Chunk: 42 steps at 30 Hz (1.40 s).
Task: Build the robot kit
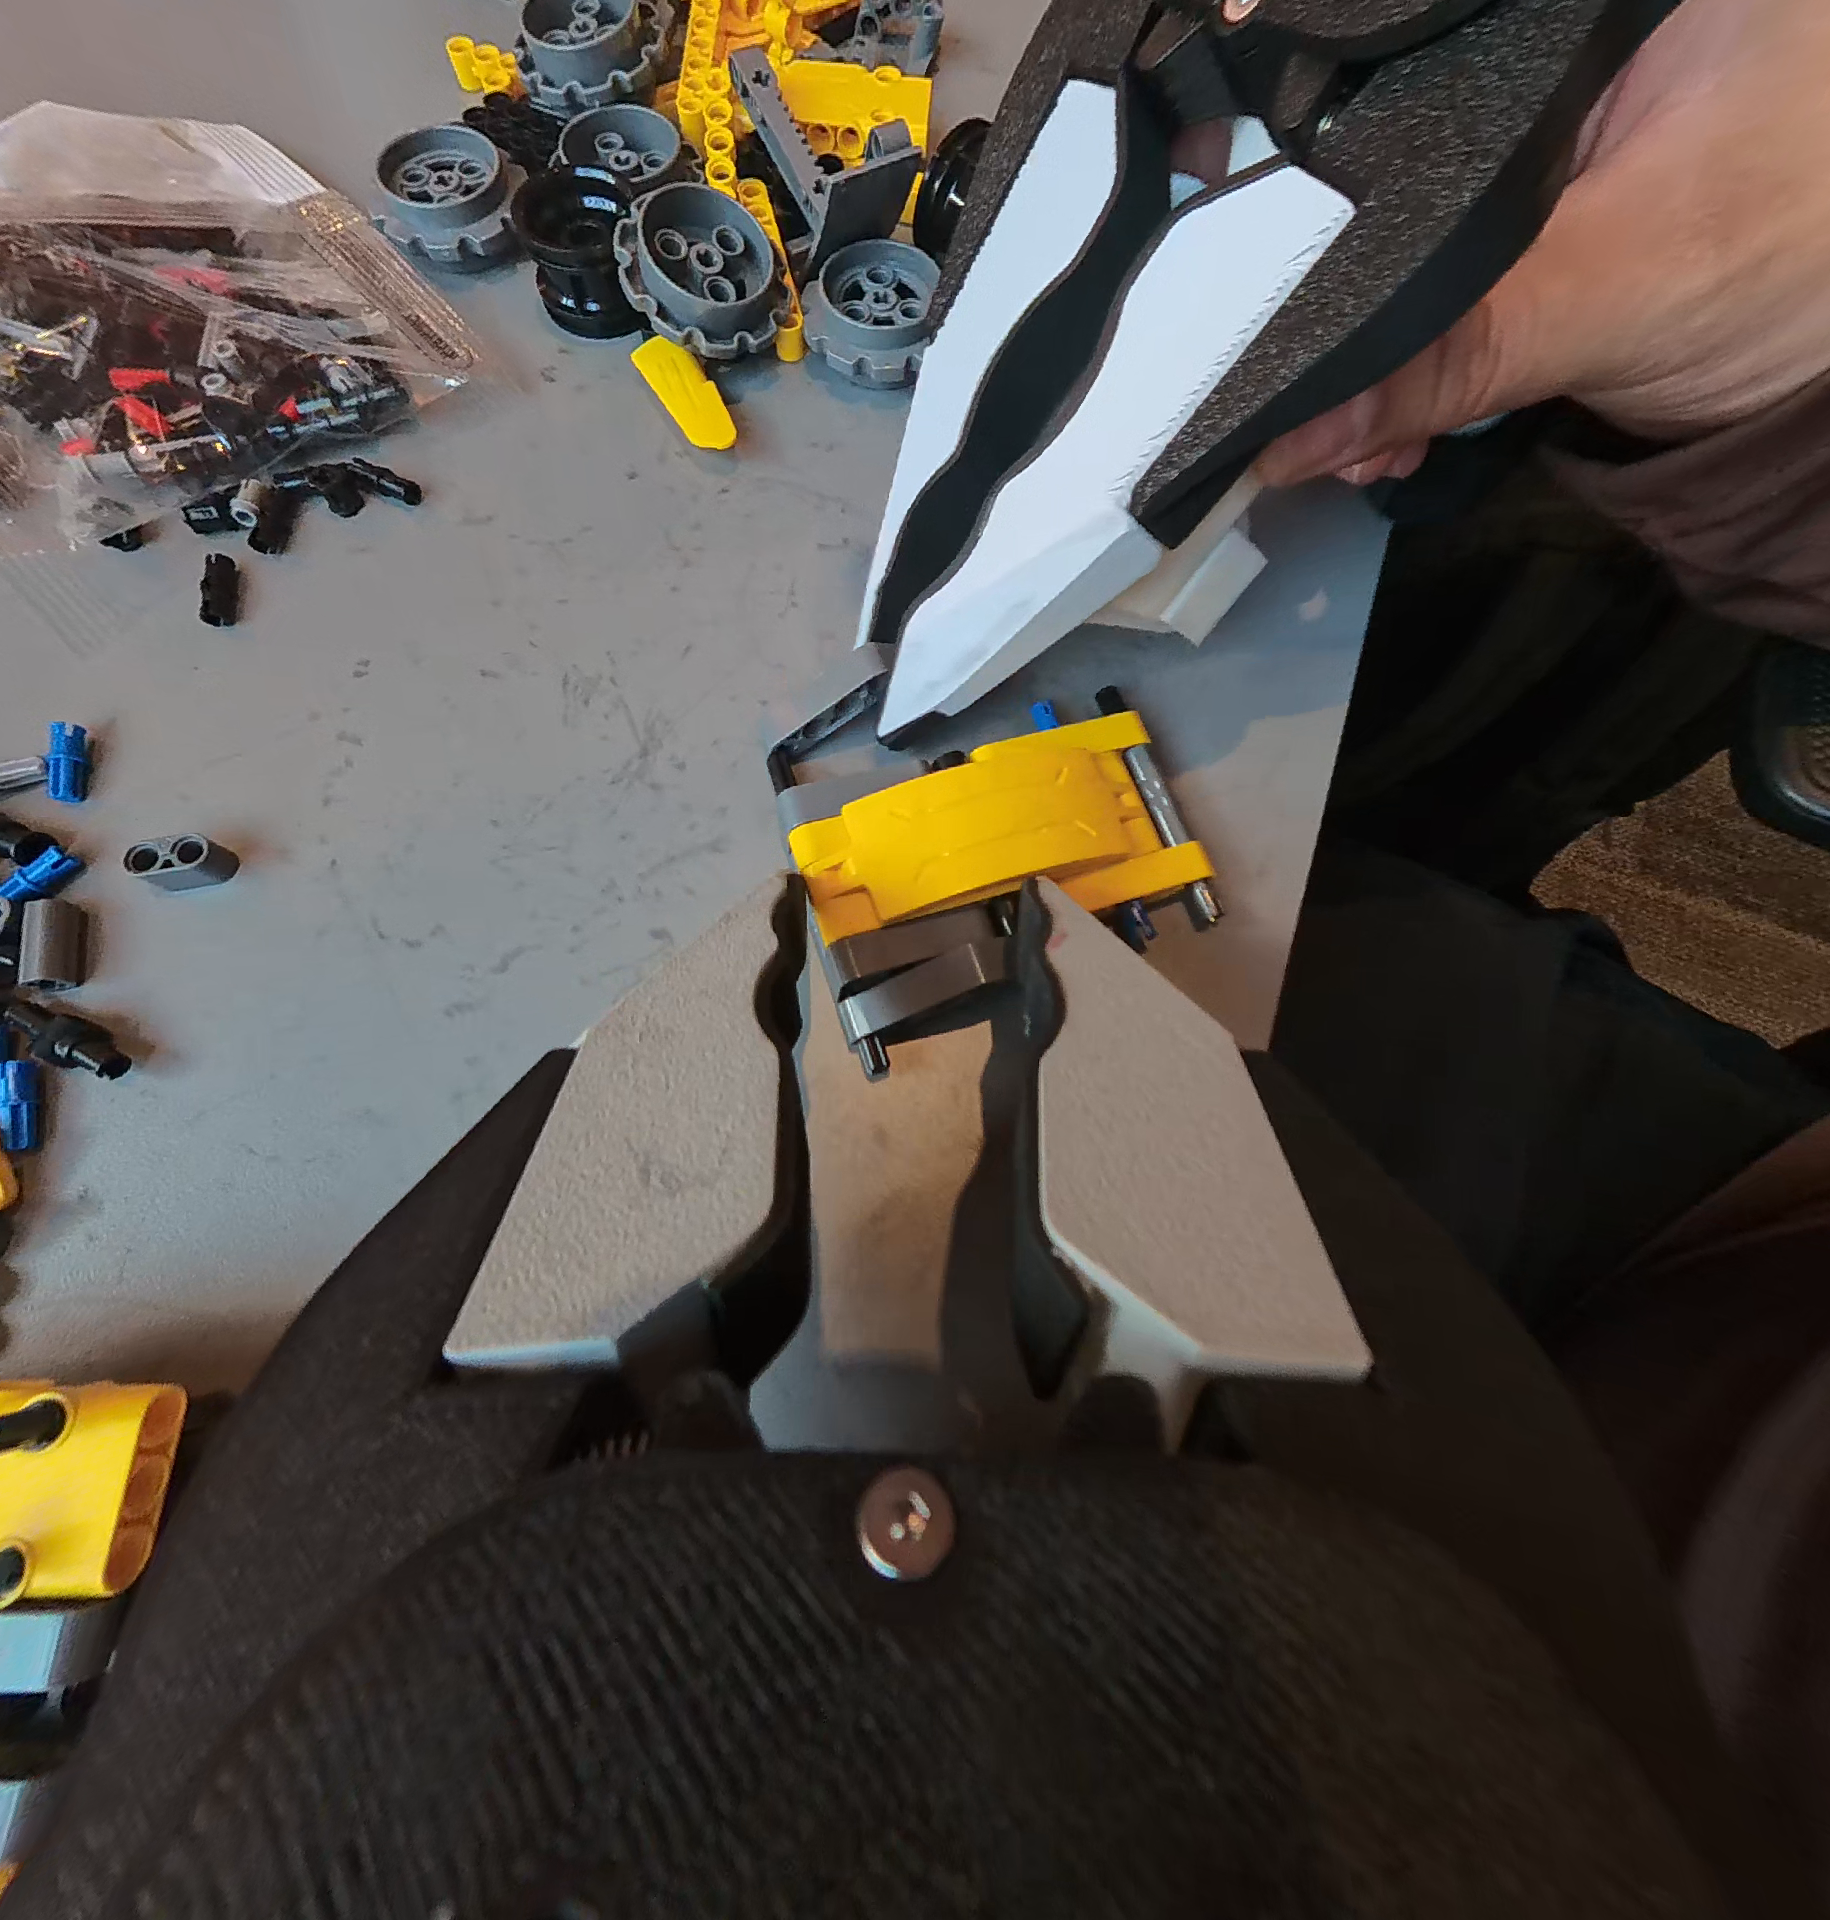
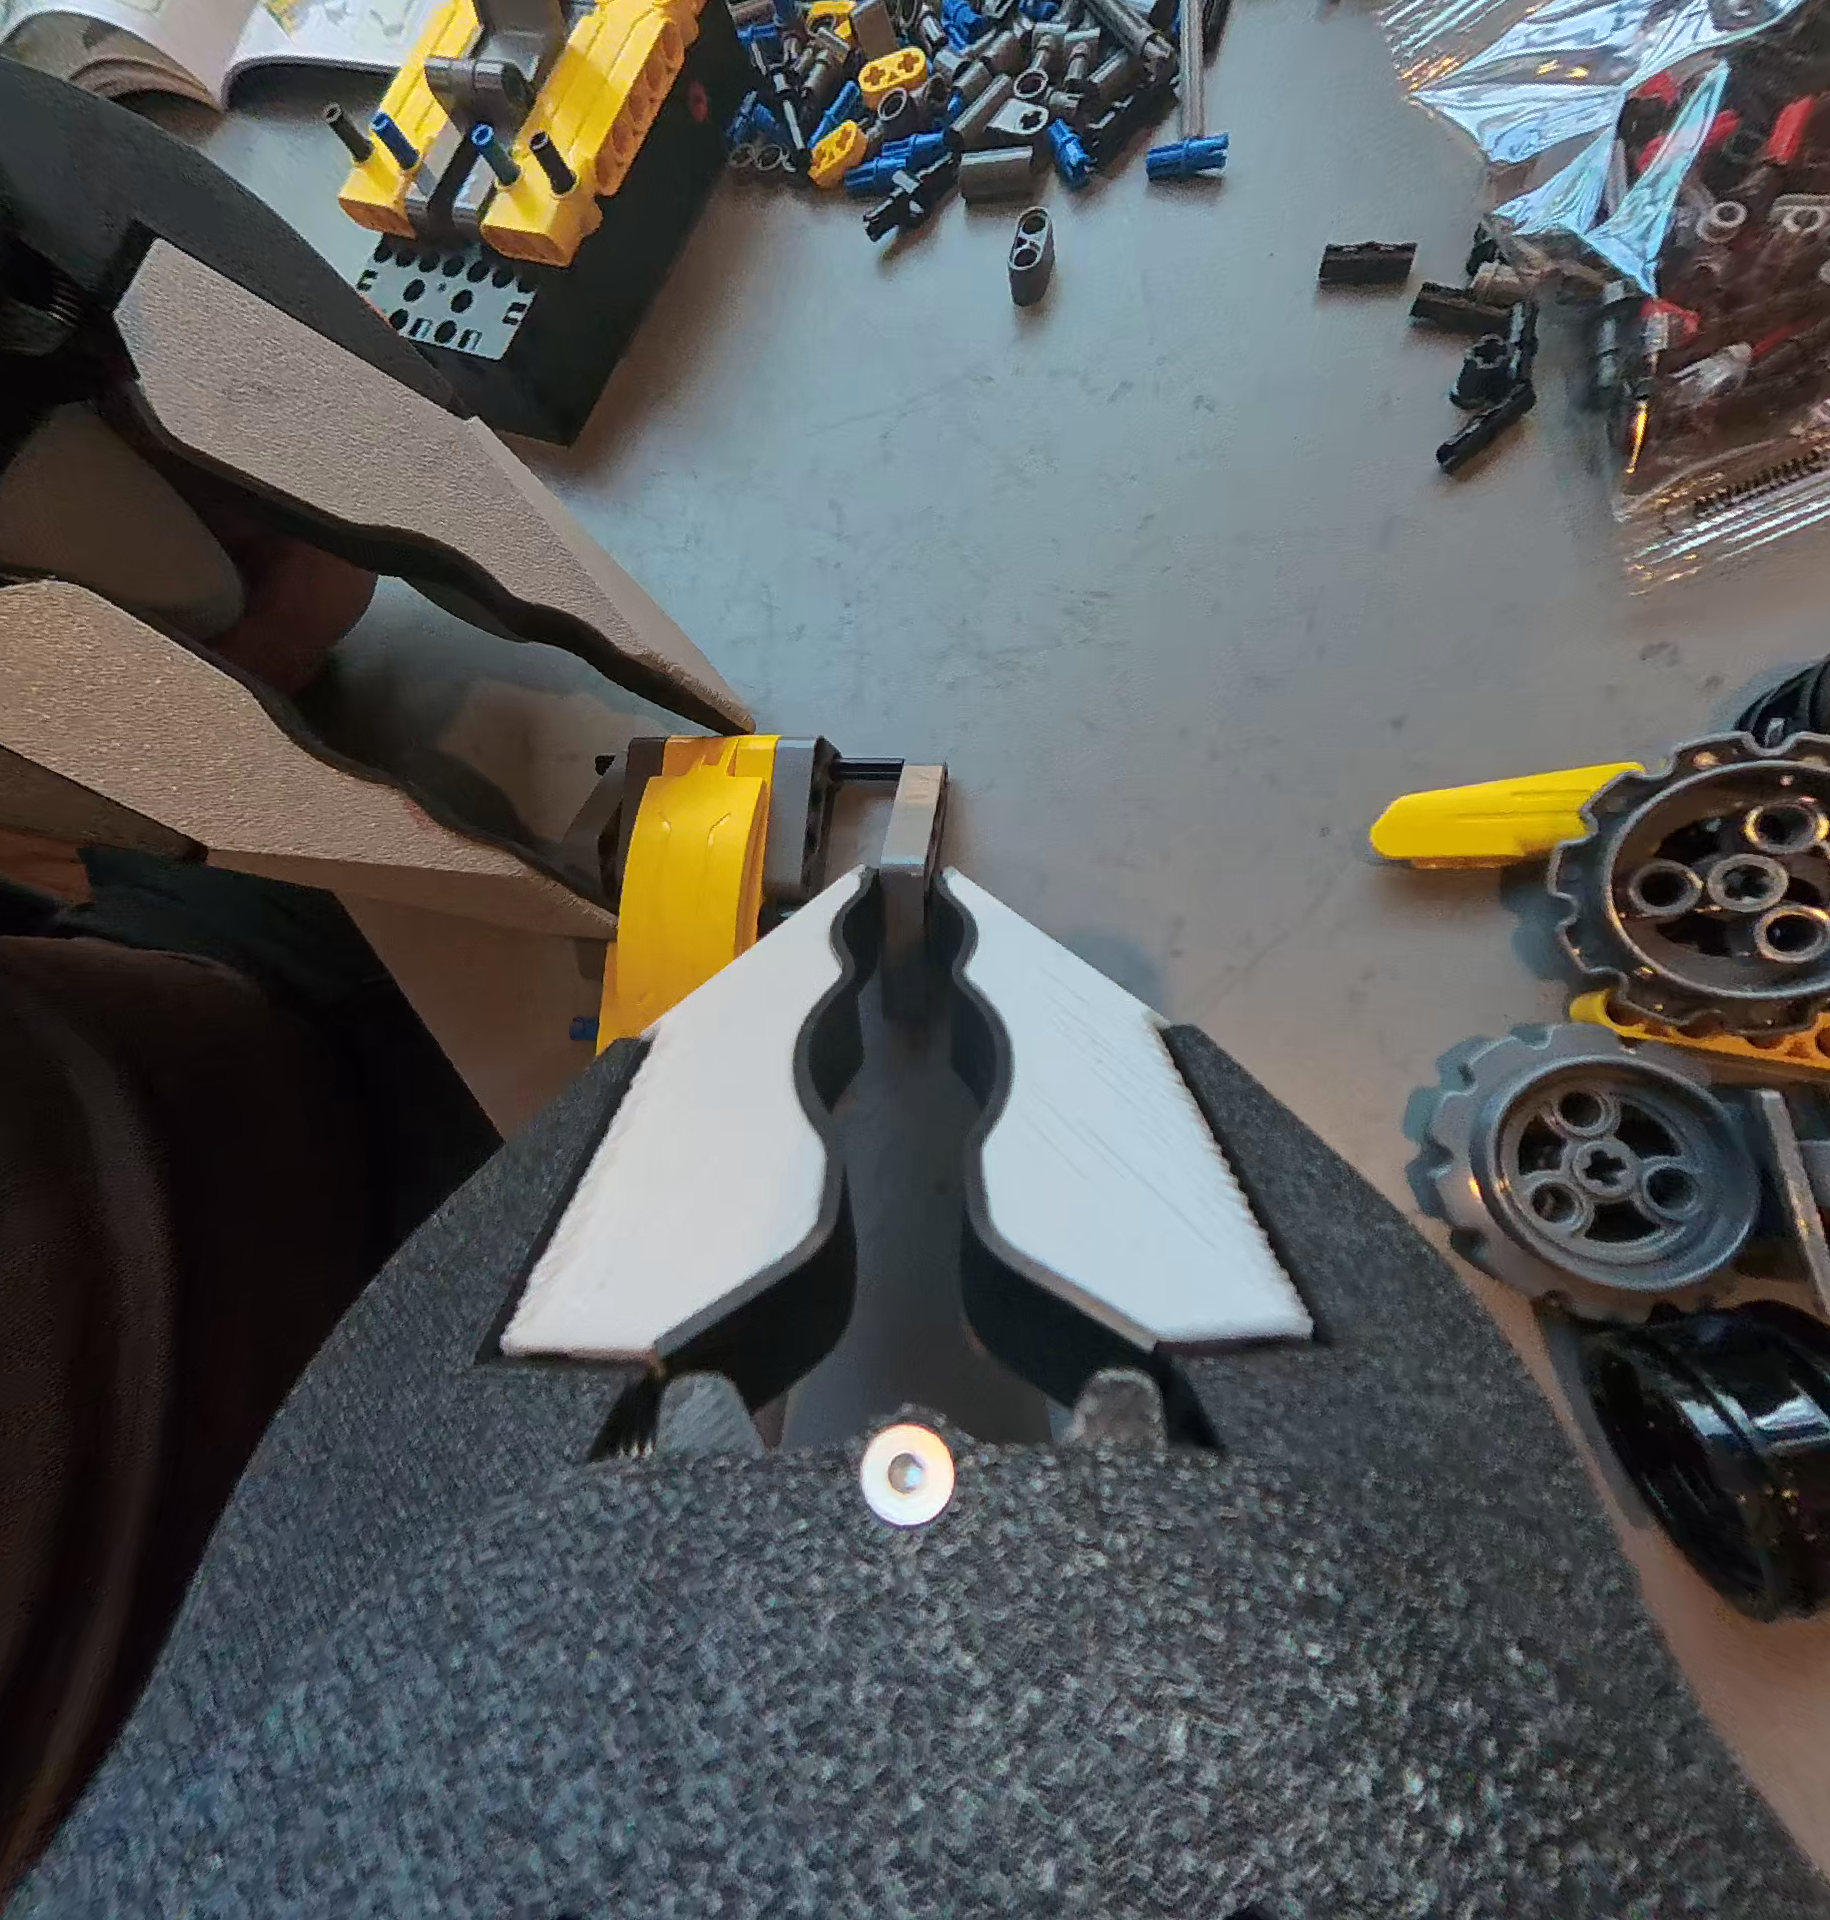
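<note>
A small yellow and grey brick assembly (image 1: 984,831) lies on the grey table (image 1: 475,727) near its right edge. My left gripper (image 1: 911,894) is closed around its grey lower end, with a finger on each side. It also shows in the right wrist view (image 2: 620,831), next to the assembly (image 2: 682,883). My right gripper (image 2: 911,878) is shut on a thin grey beam (image 2: 916,831) that a black pin joins to the assembly. In the left wrist view the right gripper (image 1: 885,707) comes down from the upper right, held by a hand (image 1: 1617,312).
Grey wheel hubs (image 1: 703,260), black tyres and yellow beams are piled at the back. A clear bag of parts (image 1: 163,312) lies at the left. Loose blue and black pins (image 2: 942,104) and a bigger yellow build (image 2: 516,135) lie beyond. The table edge (image 1: 1306,883) is just right of the assembly. About 4 cm separates my left fingertips from my right.
</note>
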{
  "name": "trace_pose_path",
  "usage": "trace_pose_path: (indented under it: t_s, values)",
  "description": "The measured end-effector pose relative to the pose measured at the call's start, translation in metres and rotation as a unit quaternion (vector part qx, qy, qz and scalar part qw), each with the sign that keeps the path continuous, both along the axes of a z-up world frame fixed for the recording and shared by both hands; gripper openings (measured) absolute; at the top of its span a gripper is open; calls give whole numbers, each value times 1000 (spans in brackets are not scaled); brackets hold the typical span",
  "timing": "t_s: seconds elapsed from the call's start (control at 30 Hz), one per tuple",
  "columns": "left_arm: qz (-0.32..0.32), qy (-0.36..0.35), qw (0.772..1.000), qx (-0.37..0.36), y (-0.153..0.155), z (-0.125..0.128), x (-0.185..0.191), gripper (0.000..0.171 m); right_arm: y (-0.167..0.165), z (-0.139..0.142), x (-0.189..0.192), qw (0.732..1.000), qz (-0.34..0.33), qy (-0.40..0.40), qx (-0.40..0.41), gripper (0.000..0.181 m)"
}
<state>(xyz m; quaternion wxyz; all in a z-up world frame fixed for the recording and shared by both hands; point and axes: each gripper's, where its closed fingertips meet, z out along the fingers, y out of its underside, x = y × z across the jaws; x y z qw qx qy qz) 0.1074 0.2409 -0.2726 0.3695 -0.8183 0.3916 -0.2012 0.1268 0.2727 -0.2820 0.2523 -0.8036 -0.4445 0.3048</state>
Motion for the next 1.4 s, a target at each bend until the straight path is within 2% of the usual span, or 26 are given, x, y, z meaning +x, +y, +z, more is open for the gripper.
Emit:
trace_pose_path:
  t_s: [0.3,0.53,0.63,1.07,1.4]
  values:
    - [-7,-1,1000,-1,-3,0,1,38,-5,0,-1,999,39,0,-27,9]
    - [-10,-5,1000,-6,-3,-1,2,38,-10,1,-2,992,117,-11,-48,10]
    - [-9,-6,1000,-7,-3,0,2,38,-9,1,-2,990,115,-11,-80,11]
    - [-10,-9,1000,-11,-3,-1,2,37,-6,4,1,990,107,2,-88,26]
    - [-10,-7,1000,-8,-3,-1,2,37,-7,6,-10,985,127,22,-113,19]
